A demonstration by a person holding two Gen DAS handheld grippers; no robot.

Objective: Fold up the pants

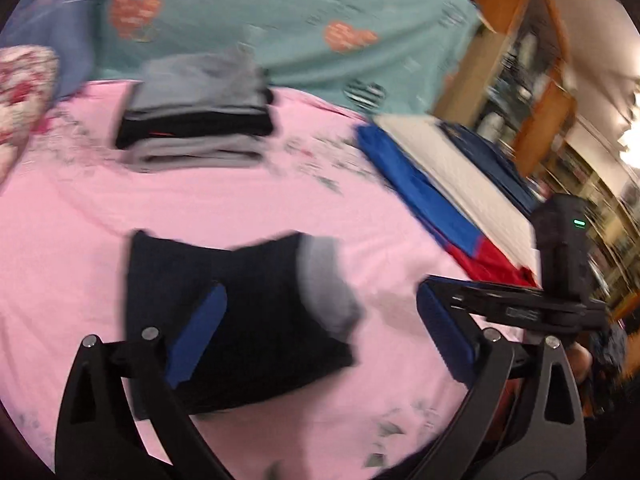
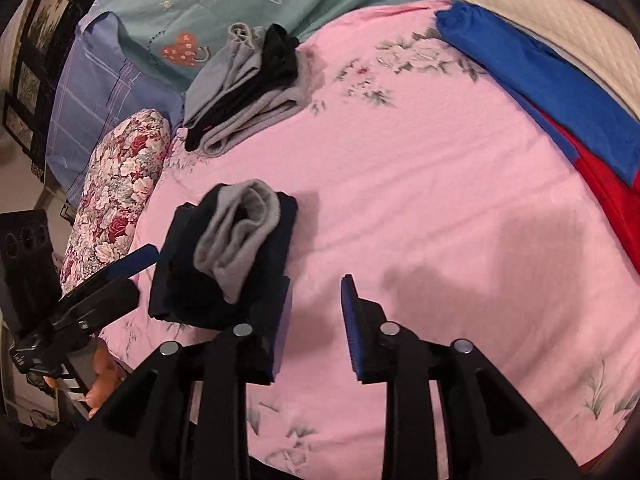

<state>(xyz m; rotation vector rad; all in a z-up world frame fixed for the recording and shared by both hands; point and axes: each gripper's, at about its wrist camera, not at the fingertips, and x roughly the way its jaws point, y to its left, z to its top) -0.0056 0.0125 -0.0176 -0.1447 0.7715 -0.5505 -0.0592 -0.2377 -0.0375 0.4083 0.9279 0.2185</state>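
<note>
Dark navy pants with a grey waistband lie folded into a small bundle on the pink sheet. My left gripper is open, its jaws wide on either side of the bundle, just above it. In the right wrist view the same bundle lies left of centre. My right gripper is open and empty beside the bundle's right edge. The left gripper's blue finger shows at the bundle's left side.
A stack of folded grey and black clothes lies at the far side of the bed. Blue and red garments and a white pad lie along the right. A floral pillow lies at the left. A teal blanket is behind.
</note>
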